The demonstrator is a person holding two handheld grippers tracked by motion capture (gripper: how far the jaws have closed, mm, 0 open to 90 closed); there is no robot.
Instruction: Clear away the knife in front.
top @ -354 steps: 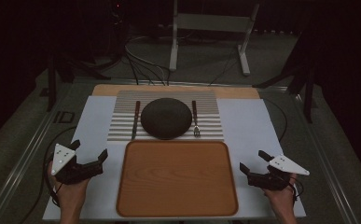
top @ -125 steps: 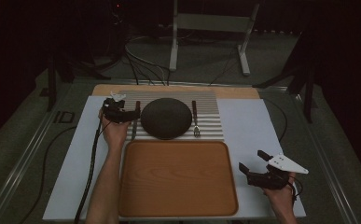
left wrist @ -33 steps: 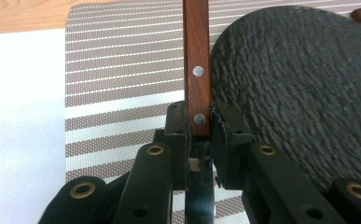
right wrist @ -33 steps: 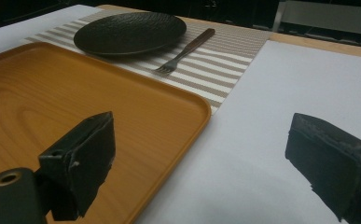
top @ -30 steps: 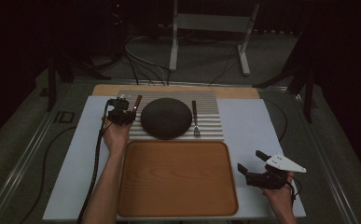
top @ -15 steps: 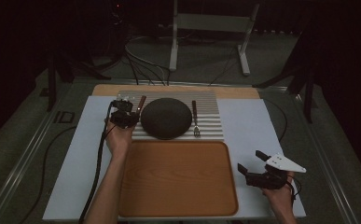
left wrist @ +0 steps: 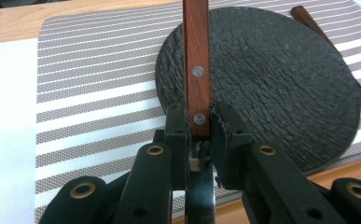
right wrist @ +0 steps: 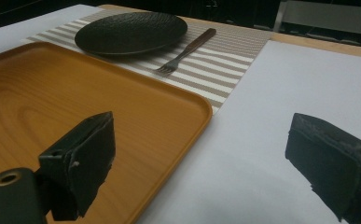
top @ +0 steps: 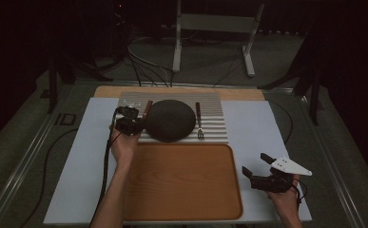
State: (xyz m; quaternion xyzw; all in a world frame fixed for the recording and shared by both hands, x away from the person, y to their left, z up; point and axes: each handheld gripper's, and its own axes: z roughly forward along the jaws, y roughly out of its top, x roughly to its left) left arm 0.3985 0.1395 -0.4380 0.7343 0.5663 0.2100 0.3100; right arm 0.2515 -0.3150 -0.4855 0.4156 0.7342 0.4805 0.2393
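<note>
The left claw (left wrist: pixel 199 135) is clenched on the wooden handle of the knife (left wrist: pixel 196 65), and over the last second it has carried the knife off the striped placemat (top: pixel 172 137) toward the dark plate (top: pixel 170 120). The pick-up looks done; the wooden tray (top: pixel 181 183) just in front is probably next. The handle juts forward from between the pads, over the plate's left edge, blade end hidden below. The right claw (top: pixel 260 172) rests released on the table (top: pixel 262 123) beside the tray

Dark lab, cables (top: pixel 143 66), metal stand (top: pixel 215 33)
</note>
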